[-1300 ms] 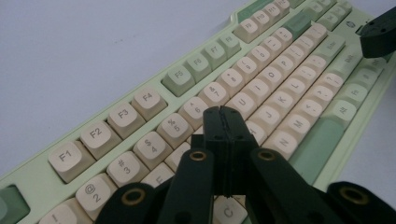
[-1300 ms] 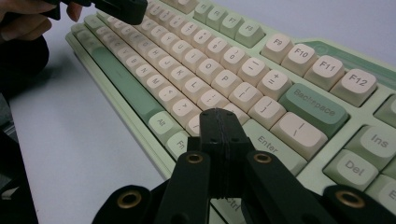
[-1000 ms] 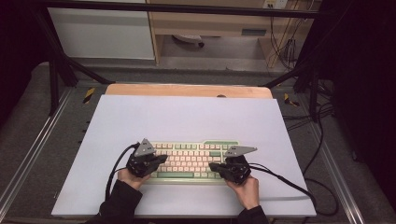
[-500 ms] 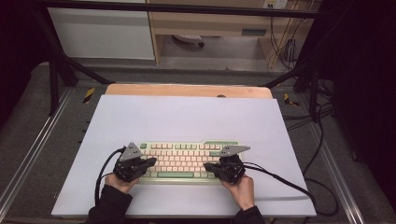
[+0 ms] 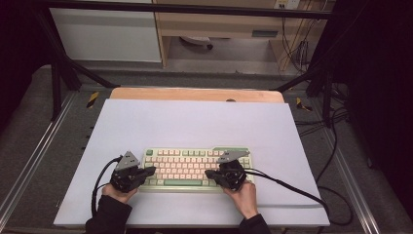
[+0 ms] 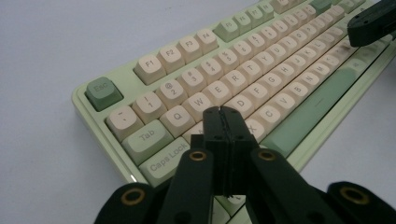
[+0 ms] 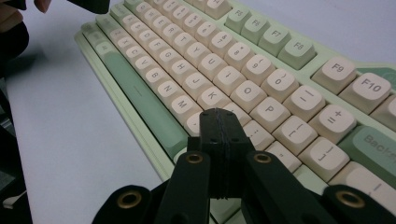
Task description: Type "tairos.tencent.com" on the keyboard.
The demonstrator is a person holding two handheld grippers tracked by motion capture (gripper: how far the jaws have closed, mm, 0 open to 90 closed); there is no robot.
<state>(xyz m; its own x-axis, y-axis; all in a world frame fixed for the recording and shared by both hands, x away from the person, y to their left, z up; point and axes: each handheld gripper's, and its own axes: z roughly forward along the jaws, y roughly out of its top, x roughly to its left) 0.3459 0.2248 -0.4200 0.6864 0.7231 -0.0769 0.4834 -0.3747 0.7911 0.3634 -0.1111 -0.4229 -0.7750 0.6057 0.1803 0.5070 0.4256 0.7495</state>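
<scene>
A pale green keyboard [image 5: 185, 163] with cream keys lies on the white mat, near its front edge. My left gripper [image 5: 152, 170] rests at the keyboard's left end, jaws shut with nothing between them. In the left gripper view its tips [image 6: 222, 112] hover just over the keyboard [image 6: 261, 70], near the left letter keys. My right gripper [image 5: 208, 174] sits at the keyboard's right half, also shut and empty. Its tips [image 7: 218, 114] hang over the keyboard [image 7: 224, 60] near the L key. Each gripper points inward toward the other.
The white mat [image 5: 195, 122] covers a table with a wooden strip [image 5: 195, 94] along the back. A black cable [image 5: 292, 187] trails right from the right gripper. Metal frame rails run down both sides, with shelving behind.
The left hand has slid left and a little toward the front edge, off the keys to the keyboard's left end. The right hand has shifted slightly left. The keyboard has stayed put.
</scene>
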